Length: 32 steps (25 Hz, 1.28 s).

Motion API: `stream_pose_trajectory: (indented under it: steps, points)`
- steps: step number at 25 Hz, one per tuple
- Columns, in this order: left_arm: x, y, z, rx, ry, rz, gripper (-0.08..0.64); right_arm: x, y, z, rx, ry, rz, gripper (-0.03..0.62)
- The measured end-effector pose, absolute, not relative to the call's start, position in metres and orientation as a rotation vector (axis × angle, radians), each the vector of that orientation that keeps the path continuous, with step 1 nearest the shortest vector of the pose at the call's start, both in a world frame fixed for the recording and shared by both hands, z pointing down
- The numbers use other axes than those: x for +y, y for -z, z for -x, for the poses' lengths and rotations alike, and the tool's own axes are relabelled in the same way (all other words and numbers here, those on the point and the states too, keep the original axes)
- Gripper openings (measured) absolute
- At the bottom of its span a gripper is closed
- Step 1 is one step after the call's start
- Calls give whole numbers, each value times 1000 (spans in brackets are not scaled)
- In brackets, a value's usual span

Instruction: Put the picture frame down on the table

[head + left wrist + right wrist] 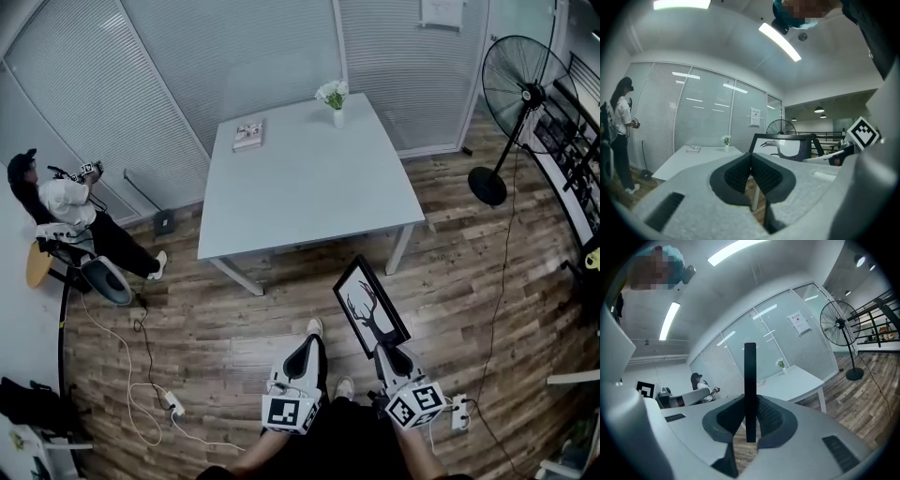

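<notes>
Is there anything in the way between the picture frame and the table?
Nothing visible. Only floor lies between the picture frame, held in the right gripper, and the table. A book and a flower vase sit at its far edge.

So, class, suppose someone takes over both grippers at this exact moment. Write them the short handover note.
Right gripper: shut on the picture frame, which sits edge-on between its pads and is held off the wood floor.
Left gripper: jaws together, nothing in them.
Table: ahead, apart from the frame. A booklet and a vase of flowers sit at its far side; its near part is bare.
Done: the frame is in hand.
Left: bring the frame to the table, probably lay it on the bare near part, then open the right jaws.
</notes>
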State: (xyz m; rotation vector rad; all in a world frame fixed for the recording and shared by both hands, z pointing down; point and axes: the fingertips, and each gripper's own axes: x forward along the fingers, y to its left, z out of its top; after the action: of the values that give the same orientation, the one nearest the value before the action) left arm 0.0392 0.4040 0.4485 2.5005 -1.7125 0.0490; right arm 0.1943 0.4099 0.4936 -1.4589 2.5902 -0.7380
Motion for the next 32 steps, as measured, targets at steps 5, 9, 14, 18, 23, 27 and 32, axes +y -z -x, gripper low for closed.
stream_pose_trajectory:
  steps: [5, 9, 14, 18, 23, 27, 32]
  points:
    - [369, -453, -38, -1710, -33, -2503, 15, 379, -497, -195, 2583, 745, 1465, 74]
    - [336, -456, -36, -1693, -27, -2508, 15, 352, -501, -193, 2574, 746, 1488, 74]
    - [279, -459, -33, -1657, -22, -2509, 15, 304, -500, -190, 2563, 744, 1530, 74]
    - [237, -459, -28, -1625, -23, -2520, 15, 267, -499, -186, 2541, 753, 1558, 74]
    - [193, -457, -15, -1597, -14, -2530, 15, 224, -498, -172, 2531, 766, 1585, 74]
    - [158, -458, 7, -1591, -9, -2529, 15, 191, -498, -153, 2523, 778, 1594, 74]
    - [115, -454, 37, -1582, -6, -2525, 15, 151, -493, -123, 2521, 779, 1607, 74]
